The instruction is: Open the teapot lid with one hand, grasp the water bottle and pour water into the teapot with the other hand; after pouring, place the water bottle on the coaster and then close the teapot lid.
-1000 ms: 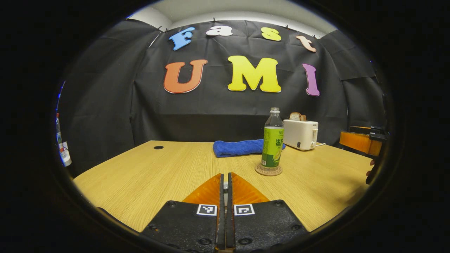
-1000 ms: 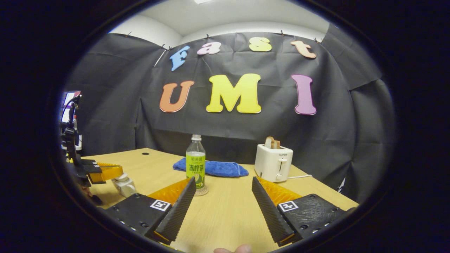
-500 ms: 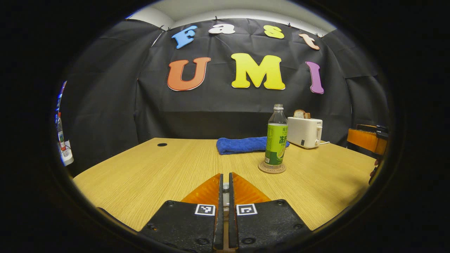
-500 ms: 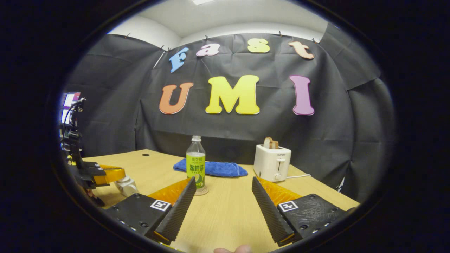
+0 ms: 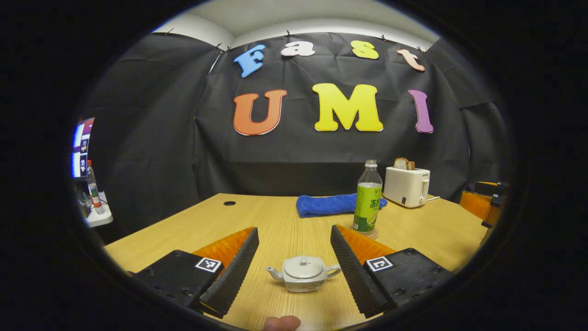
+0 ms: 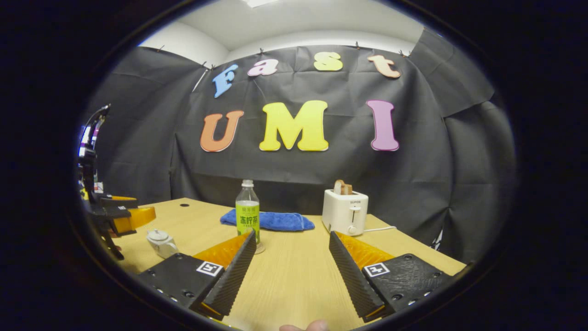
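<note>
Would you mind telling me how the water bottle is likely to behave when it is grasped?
The water bottle is tall and narrow on a small coaster, so a sideways nudge would probably tip it. Its clear plastic wall looks thin and may flex. The glossy label could be slippery.

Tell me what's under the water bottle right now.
The water bottle stands on a round coaster on the table. Just the coaster's rim shows; the bottle's base covers its centre.

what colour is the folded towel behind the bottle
Blue towel; the right gripper view shows it best.
</note>
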`<control>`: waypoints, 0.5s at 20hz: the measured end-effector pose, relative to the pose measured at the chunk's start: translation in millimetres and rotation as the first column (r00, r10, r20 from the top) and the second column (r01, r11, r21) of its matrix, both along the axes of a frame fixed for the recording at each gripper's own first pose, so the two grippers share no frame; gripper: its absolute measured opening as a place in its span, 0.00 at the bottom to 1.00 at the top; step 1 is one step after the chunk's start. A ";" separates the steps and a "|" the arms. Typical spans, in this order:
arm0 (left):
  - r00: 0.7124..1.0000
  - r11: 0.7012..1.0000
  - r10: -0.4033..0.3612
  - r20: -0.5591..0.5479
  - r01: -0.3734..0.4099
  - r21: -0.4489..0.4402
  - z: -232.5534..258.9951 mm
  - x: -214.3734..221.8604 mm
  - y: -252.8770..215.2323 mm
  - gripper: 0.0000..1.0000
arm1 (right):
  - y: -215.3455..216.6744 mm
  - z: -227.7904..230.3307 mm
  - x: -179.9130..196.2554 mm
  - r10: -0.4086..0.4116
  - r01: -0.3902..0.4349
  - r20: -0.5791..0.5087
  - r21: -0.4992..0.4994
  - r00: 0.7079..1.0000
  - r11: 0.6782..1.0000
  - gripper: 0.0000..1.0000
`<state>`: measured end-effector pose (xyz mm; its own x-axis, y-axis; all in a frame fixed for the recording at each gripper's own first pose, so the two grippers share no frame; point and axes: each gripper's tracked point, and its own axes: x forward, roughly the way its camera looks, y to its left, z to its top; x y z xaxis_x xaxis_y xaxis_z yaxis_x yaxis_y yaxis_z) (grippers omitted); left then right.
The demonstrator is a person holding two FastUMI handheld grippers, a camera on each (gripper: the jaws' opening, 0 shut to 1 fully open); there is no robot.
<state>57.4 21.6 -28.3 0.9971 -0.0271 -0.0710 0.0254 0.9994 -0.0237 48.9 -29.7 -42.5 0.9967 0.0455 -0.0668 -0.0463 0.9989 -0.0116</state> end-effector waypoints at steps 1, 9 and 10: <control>1.000 1.000 -0.004 0.019 0.003 0.012 11.2 -6.5 -2.8 0.98 | -0.9 5.1 -3.2 -0.007 0.007 0.011 -0.006 1.000 1.000 0.95; 0.994 0.998 -0.056 0.090 0.058 -0.021 51.9 -46.3 -37.9 0.98 | -4.7 36.1 -34.3 -0.045 0.046 0.077 -0.004 0.996 0.999 0.95; 0.993 0.997 -0.073 0.089 0.075 -0.017 50.4 -50.1 -43.9 0.98 | -3.2 35.9 -38.7 -0.047 0.048 0.079 -0.015 0.996 0.999 0.95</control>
